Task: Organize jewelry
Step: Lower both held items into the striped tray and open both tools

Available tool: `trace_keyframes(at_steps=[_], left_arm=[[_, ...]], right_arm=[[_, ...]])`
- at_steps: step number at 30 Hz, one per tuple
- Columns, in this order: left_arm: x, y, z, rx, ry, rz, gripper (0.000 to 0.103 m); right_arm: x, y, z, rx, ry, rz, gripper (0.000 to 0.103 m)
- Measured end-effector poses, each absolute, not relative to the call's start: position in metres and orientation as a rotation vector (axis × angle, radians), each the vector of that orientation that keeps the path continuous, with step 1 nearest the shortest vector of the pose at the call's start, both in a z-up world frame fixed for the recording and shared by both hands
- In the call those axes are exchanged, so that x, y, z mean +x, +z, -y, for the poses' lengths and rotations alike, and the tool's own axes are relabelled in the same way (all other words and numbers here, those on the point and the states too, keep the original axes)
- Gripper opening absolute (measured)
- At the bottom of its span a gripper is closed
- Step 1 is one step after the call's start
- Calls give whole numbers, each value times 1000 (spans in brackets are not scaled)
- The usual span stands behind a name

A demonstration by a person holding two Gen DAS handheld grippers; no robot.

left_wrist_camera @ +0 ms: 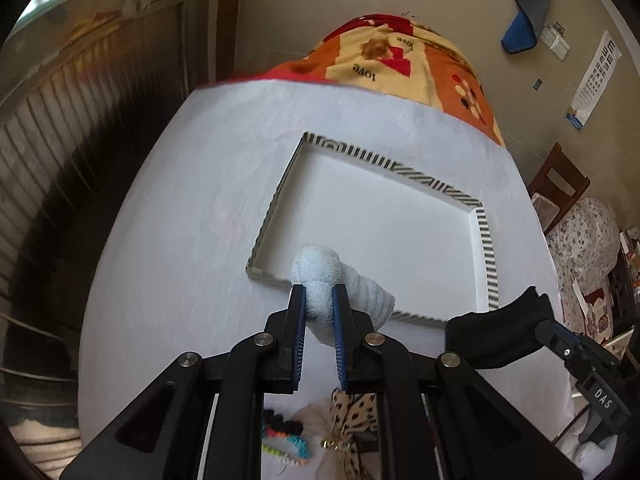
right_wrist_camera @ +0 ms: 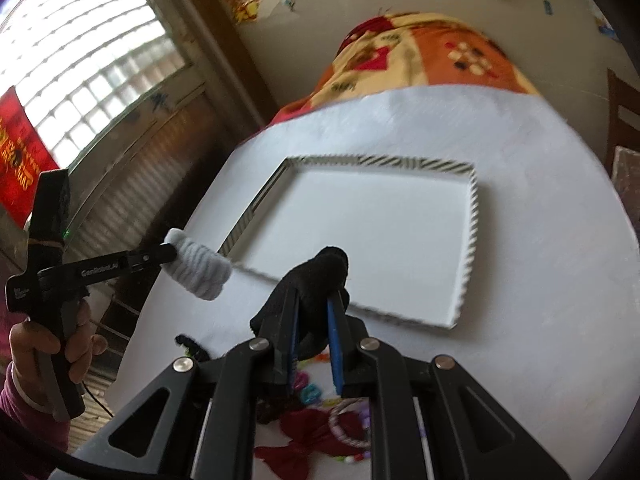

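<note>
The left gripper [left_wrist_camera: 319,300] fingers squeeze a soft white scrunchie [left_wrist_camera: 320,280] over the near edge of the striped tray [left_wrist_camera: 490,252]. The right gripper [right_wrist_camera: 316,312] fingers pinch a black scrunchie [right_wrist_camera: 320,272] by that edge too. Both look light and squishy; hold the middle.

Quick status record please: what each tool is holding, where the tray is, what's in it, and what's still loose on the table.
left tool: shut on white hair band, at the tray's near rim
right tool: shut on black hair band, near the tray's front edge
tray: striped rim, flat on the table, nothing visible inside
loose items: leopard bow and colourful bracelet under left tool; red bow and bright beads under right tool
</note>
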State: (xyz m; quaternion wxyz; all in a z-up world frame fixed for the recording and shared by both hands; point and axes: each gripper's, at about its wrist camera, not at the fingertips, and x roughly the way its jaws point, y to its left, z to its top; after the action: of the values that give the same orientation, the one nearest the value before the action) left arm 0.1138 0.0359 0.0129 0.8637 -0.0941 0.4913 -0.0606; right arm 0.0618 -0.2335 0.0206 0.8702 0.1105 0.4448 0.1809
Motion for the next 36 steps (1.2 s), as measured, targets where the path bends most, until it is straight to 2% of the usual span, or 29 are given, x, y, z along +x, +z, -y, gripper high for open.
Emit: trace_keyframes(at_steps=[15,27,36], left_arm=[[167,2,-12,-138,-113,-1036,2],[213,-55,-16,-133,-60,-1143,3],[209,-93,-23,-129,-30,-1230,3]], right_arm=[[111,9,256,250,312,-947,13],[148,-53,265,304,257,-1086,13],[148,-90,272,259,201,-1191,13]])
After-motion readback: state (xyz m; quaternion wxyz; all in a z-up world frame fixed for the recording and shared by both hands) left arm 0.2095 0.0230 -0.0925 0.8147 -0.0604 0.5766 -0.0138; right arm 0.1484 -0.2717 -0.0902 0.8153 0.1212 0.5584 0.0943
